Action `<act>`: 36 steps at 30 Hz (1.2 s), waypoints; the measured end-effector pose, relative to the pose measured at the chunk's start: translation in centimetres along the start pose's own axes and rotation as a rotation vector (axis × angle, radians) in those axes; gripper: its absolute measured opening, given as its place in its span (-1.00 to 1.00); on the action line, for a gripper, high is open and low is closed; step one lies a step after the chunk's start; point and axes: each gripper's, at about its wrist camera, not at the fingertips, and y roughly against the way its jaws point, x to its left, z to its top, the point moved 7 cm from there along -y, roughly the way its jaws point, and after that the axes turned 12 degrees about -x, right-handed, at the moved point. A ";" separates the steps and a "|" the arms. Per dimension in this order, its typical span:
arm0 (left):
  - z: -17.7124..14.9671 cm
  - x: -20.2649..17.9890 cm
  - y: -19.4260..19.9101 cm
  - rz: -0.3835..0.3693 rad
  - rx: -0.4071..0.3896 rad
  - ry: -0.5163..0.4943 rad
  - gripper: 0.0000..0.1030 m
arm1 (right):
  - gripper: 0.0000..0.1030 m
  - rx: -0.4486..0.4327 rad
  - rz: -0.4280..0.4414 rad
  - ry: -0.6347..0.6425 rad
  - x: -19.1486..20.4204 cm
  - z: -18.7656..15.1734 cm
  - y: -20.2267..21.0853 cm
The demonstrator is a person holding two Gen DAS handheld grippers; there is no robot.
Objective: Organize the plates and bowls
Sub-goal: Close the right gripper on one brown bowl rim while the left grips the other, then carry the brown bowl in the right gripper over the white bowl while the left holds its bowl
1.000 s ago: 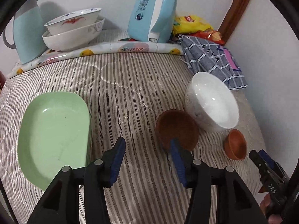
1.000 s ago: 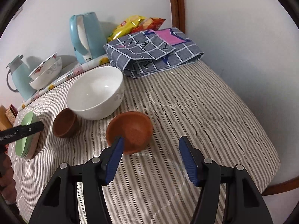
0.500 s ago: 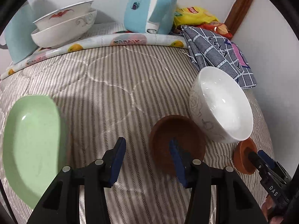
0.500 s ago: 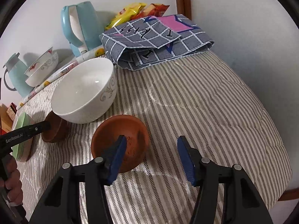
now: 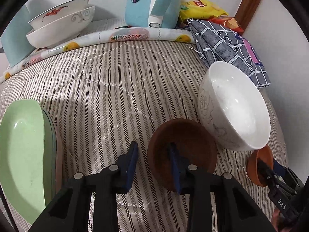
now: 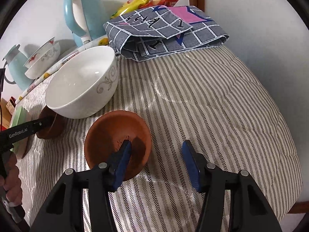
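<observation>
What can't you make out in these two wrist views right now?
- Left view: dark brown bowl, near rim hidden by the left claw, whose jaws are closing astride its wall.
- Left view: green plate, cut off by the picture's edge.
- Right view: snack bags, mostly hidden behind the checked cloth.

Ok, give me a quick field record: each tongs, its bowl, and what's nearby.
left tongs: closing, rim of dark brown bowl between the fingers
right tongs: open, one finger inside terracotta bowl, rim between fingers
white bowl: upright, beside both brown bowls
green plates: stacked, left edge
surface: striped quilt
</observation>
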 end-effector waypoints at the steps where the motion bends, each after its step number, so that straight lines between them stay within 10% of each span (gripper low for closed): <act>1: 0.1 0.0 0.0 -0.001 0.001 0.003 -0.41 | 0.06 -0.004 -0.002 0.004 0.1 0.0 0.0; 4: 0.1 0.0 -0.1 0.002 0.000 0.007 -0.41 | 0.03 -0.018 0.001 0.015 0.3 0.0 0.1; 10: 0.0 -0.3 0.1 -0.001 -0.010 0.020 -0.71 | -0.66 -0.014 0.078 0.006 1.3 0.3 -0.1; 36: -0.7 -1.1 7.6 -0.030 -0.082 -0.044 -0.84 | -0.88 -0.105 0.060 -0.064 1.6 -1.3 5.8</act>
